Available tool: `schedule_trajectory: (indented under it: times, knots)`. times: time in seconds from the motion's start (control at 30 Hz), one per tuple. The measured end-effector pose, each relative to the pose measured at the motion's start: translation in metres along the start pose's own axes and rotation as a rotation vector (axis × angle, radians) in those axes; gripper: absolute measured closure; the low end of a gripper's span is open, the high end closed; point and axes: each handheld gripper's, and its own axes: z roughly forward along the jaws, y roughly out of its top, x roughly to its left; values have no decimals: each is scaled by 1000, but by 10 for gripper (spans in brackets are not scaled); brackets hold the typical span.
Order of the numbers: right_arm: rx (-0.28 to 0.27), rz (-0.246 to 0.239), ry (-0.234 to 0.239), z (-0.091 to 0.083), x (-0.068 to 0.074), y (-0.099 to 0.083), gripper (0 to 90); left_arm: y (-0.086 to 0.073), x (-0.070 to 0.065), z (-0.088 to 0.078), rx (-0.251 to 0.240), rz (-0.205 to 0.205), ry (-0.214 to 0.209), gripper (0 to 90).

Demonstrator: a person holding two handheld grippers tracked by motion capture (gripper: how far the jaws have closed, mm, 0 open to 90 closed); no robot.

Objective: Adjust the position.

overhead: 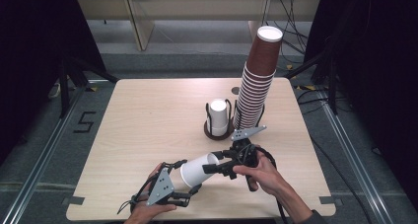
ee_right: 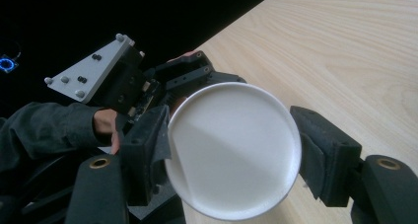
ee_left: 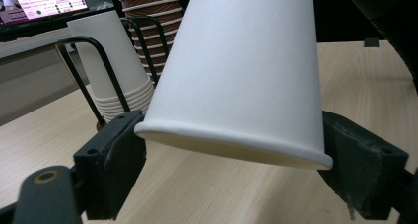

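Right claw (overhead: 213, 168) is clamped across the closed base end of the white cup (overhead: 199, 170), held sideways above the worktop (overhead: 148, 115). Left claw (overhead: 190, 190) brackets the rim end, pads (ee_left: 116, 155) touching. Risk: opposed pulls could crush or drop the cup. Cup holder (overhead: 219, 128) and brown stack (overhead: 256, 86) stand well apart; the near edge lies close, with open room to the left.

I am working in what looks like a lab or recording studio: my small wooden table (overhead: 148, 115) stands alone on grey carpet, with black curtains (overhead: 29, 51) on both sides, metal floor rails (overhead: 44, 150), loose cables (overhead: 296, 36) behind and a lit monitor (ee_left: 44, 2) nearby.
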Motion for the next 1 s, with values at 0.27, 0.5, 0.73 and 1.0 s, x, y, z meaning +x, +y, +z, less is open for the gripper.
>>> schedule_trajectory:
  times: [0.27, 0.5, 0.73, 1.0]
  knots:
    - [20, 11, -6, 0, 0, -1, 337, 2, 4, -3, 31, 30, -24, 238]
    - [56, -71, -69, 0, 5, 1, 282, 6, 4, -4, 60, 30, -37, 260]
    - [108, -205, -140, -3, 13, 7, 194, 9, 2, -3, 130, 45, -63, 265]
    - [263, -442, -233, -2, 31, 10, 184, 10, 3, -2, 192, 72, -91, 267]
